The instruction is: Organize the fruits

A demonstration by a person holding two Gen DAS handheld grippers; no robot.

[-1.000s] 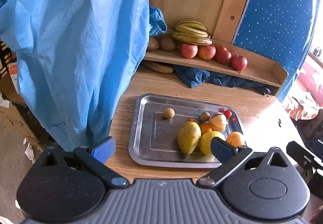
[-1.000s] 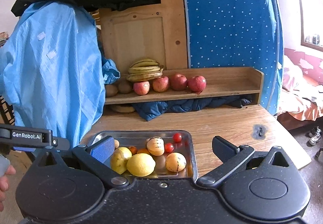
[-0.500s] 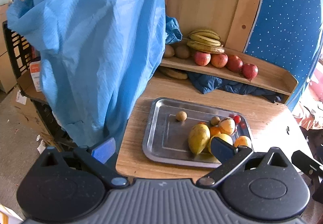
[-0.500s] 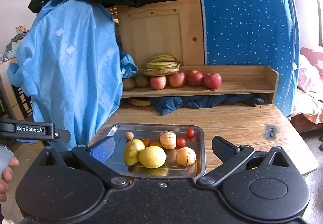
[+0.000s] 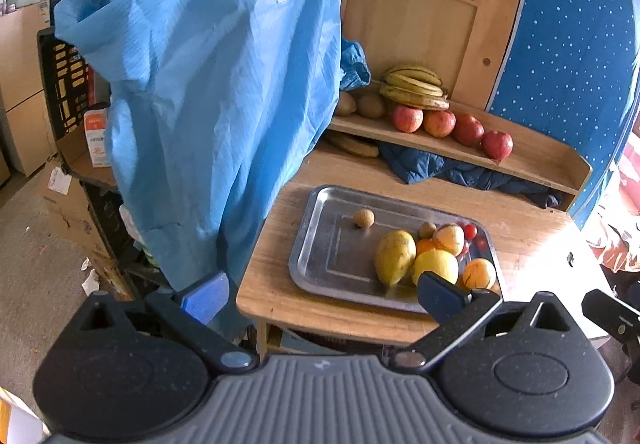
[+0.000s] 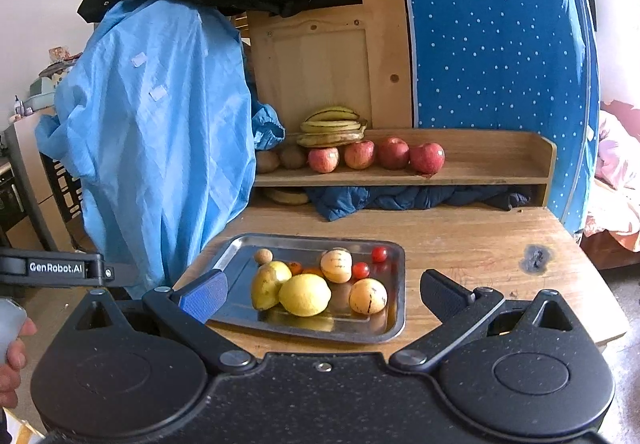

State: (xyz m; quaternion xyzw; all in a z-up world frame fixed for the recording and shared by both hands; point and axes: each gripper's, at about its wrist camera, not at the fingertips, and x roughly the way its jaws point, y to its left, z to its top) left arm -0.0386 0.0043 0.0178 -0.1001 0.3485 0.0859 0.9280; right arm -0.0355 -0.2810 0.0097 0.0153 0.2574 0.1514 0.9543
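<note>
Fruits: lemon point(image 6: 305, 294), mango point(image 6: 270, 283) and smaller pieces lie loose on tray point(image 6: 394, 324), ahead of your right gripper point(image 6: 320, 294). Both grippers, left gripper point(image 5: 320, 294) included, gape empty. Centre one fruit squarely before closing.

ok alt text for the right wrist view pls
An open, empty right claw hangs over a metal tray of mixed fruit, including a lemon and two cherry tomatoes, on a wooden table. Behind, a wooden shelf holds four red apples and bananas, beside a hanging blue garment.
</note>
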